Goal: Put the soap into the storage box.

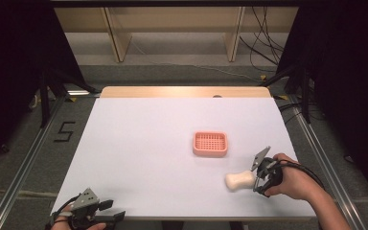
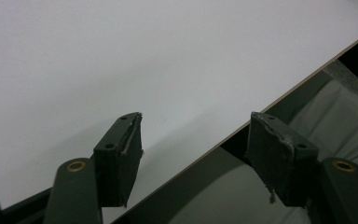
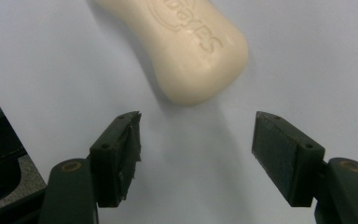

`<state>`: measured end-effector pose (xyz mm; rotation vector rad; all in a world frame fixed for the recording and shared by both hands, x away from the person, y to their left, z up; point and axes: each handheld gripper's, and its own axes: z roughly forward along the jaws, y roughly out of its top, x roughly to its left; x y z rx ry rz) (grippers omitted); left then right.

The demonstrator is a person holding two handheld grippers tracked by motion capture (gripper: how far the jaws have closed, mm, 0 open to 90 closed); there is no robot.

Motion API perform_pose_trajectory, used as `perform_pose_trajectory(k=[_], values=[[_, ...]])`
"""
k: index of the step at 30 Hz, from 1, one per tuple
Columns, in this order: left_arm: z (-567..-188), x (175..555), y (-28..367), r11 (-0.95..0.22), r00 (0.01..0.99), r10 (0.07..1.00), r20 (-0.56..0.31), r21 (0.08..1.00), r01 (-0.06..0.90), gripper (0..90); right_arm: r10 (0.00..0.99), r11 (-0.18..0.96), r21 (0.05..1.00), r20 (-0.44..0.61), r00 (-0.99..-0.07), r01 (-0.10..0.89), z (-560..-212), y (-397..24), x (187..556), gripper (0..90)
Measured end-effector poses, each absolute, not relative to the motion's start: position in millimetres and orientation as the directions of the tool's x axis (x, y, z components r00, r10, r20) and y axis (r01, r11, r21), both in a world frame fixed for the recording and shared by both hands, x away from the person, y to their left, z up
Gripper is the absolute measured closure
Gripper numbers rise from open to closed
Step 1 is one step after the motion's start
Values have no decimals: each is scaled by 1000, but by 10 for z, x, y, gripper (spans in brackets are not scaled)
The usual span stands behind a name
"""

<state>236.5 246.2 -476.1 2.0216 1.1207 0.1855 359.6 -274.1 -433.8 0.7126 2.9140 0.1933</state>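
Left gripper spread, empty, at table's near edge; right gripper spread too, jaws just short of soap, not touching. Soap lies flat on table near right front. Pink dish farther back, apart from soap.

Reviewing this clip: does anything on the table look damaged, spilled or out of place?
Mostly tidy. The soap bar lies on the bare table, outside the pink soap dish. The right claw is open just short of it. The pad edges on both claws look frayed, as on the left claw.
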Motion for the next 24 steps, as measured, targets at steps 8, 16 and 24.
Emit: perform_pose_trajectory(k=[8,16,24], values=[[-4760,2364,2462,-288,598,766,-237,705,649,350,454,887,146,-99,-886,438,-4338,-2683,3640,326],[-4760,2364,2462,-288,598,766,-237,705,648,350,432,897,153,-103,-896,415,-4348,-2627,3692,320],[-4759,2365,2466,-292,598,764,-242,696,655,350,415,905,151,-113,-903,398,-4323,-2589,3727,313]])
